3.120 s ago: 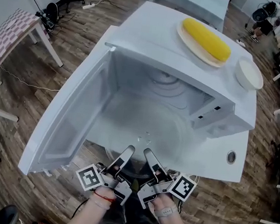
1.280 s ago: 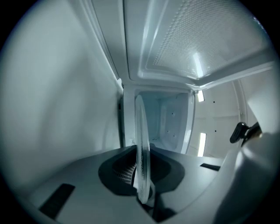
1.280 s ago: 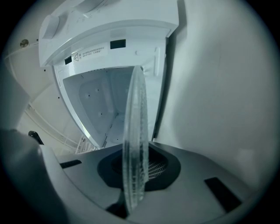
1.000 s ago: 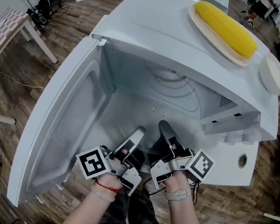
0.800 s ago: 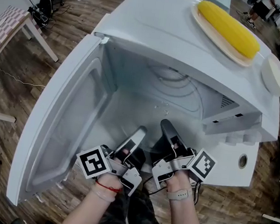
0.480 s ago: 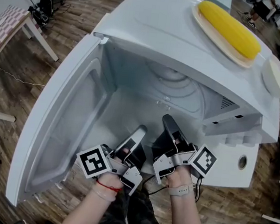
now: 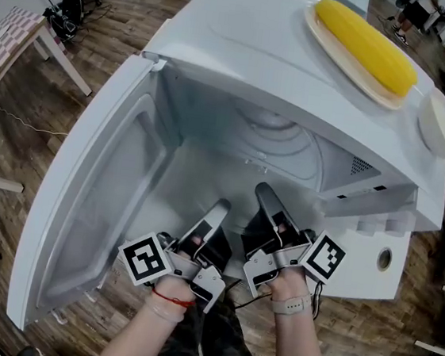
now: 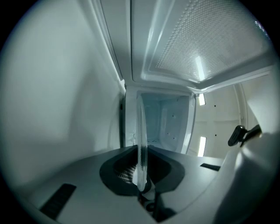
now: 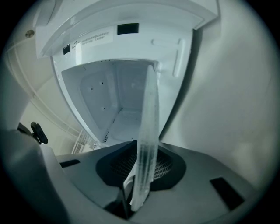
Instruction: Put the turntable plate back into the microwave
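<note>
The clear glass turntable plate (image 8: 141, 144) stands edge-on between the jaws in the left gripper view, and likewise (image 9: 148, 140) in the right gripper view. My left gripper (image 7: 217, 212) and right gripper (image 7: 266, 198) sit side by side, both shut on the plate's near rim and reaching into the mouth of the open white microwave (image 7: 246, 40). The plate lies partly inside the cavity (image 7: 207, 171) and is hard to make out in the head view. In the gripper views the cavity walls and back show beyond the plate.
The microwave door (image 7: 101, 191) hangs open to the left. On the microwave's top sit a corn cob (image 7: 366, 42) on a plate and a white bowl (image 7: 440, 122). A checked table (image 7: 14, 46) stands on the wooden floor at far left.
Three seconds ago the plate was held in front of the opening; both grippers have since carried it into the cavity. Over the last second the right gripper edged slightly further in.
</note>
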A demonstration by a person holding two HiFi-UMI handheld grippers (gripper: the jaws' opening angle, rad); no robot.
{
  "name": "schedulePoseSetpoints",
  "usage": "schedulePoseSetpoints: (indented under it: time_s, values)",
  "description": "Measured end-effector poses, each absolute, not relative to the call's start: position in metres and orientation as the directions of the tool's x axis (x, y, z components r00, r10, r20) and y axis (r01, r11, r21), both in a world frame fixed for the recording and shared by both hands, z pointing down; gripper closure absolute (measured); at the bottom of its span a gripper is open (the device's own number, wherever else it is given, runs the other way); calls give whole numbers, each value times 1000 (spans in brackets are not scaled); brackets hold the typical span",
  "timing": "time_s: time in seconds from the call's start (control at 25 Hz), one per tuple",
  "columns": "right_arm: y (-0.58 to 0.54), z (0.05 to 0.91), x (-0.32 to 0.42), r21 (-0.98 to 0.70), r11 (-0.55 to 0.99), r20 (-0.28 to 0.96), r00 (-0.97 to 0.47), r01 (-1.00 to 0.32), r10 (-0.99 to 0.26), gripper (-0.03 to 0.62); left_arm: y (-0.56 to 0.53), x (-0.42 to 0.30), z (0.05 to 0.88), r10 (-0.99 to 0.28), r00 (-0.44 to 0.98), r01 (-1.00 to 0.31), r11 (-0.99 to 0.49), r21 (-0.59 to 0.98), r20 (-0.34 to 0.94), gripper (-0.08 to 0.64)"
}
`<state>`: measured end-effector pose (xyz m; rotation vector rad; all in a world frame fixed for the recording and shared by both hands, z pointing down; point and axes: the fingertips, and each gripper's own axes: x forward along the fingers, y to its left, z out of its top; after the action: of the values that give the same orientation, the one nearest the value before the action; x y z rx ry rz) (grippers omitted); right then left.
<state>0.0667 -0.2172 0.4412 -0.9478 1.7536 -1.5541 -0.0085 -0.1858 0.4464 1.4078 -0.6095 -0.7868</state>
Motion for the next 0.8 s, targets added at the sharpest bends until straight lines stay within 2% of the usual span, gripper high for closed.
schedulePoseSetpoints:
  time_s: [0.12,0.4,0.48,0.8]
  values:
    - [-206,438,67,-987,58,43,-595,-149,-803,508,-186,-9,444,-784,614,131,-8,991,-88,525]
    - [-173,443,69,-998,0,42,-608,-69,-793,508,-188,-12,440,-793,602,117,-26,993,-92,520]
    - [-170,442,70,-997,13,33,-596,-73,-802,529,-188,-11,439,-794,601,120,-26,992,-93,520]
    - [-181,432,78,-993,100,-49,-542,-65,-839,526,-199,-8,434,-802,586,148,-35,988,-116,510]
